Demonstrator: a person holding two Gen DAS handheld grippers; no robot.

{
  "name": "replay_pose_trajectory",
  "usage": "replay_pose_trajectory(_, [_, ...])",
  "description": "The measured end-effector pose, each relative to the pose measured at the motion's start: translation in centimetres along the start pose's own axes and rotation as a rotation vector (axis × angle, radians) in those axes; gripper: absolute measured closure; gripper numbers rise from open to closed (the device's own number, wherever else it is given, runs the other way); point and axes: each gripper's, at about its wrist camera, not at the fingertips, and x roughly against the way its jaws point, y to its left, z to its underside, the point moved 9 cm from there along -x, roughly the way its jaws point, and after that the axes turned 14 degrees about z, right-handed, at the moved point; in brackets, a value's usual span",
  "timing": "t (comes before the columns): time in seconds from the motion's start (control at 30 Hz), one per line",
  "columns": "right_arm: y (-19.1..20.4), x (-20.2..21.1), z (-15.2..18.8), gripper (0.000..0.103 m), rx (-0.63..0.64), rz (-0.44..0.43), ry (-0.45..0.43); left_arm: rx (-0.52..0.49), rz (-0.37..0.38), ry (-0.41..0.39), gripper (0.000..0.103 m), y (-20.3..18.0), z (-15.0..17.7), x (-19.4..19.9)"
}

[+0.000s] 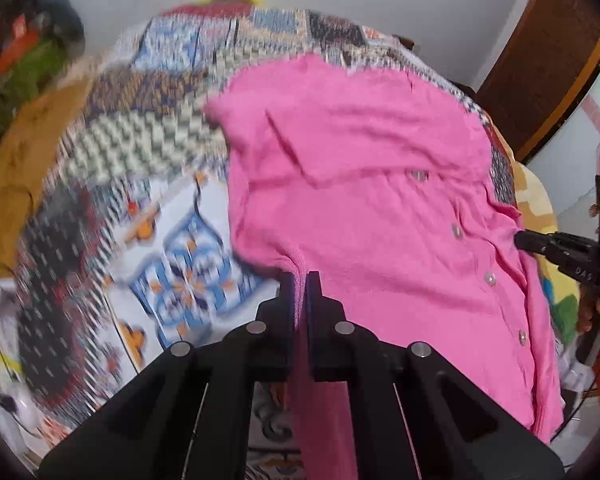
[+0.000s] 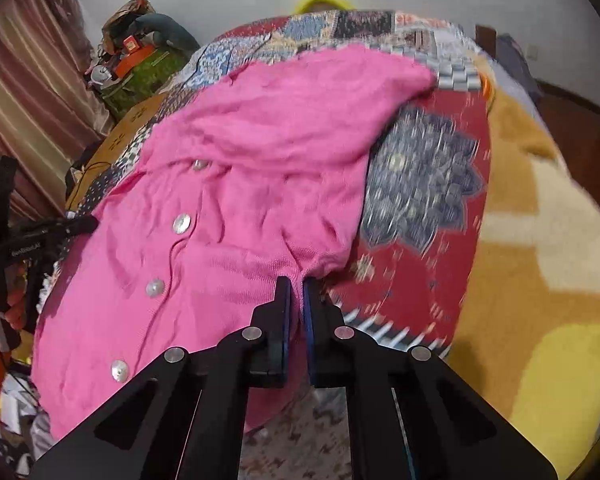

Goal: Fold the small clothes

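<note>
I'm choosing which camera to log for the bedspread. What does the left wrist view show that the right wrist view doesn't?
Only the left wrist view: the blue and orange tile-patterned patch of the quilt, and a wooden door at upper right.

Only the right wrist view: the striped curtain, the quilt's red patch with a grey flower, and a yellow-brown blanket.

Both: the pink cardigan with its buttons, pinched by the left tool and the right tool.

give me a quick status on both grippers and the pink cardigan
Left gripper shut on pink cardigan. Right gripper shut on it too. Cardigan spread buttons-up on patchwork quilt. Nothing in the way.
</note>
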Motion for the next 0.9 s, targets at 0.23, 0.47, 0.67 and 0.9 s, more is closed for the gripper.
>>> replay_pose_trajectory(0.23, [-2.5,0.9,-4.8,0.098,-0.019,0.078,-0.095,0.001,-0.065,-0.066,0.099,2.0,-5.8,0.1])
replay_pose_trajectory(0.47, [-4.0,2.0,-6.2,0.097,-0.042,0.123,-0.102,0.0,-0.115,-0.037,0.094,3.3,-7.3,-1.3])
replay_pose_trajectory(0.67, [-1.5,2.4,-2.9,0.065,0.0,0.063,-0.044,-0.005,-0.085,-0.034,0.049,2.2,-4.1,0.4])
replay_pose_trajectory(0.9, [1.0,-1.2,0.1,0.065,-0.045,-0.019,0.062,0.004,-0.038,0.065,0.049,1.3,2.1,-0.2])
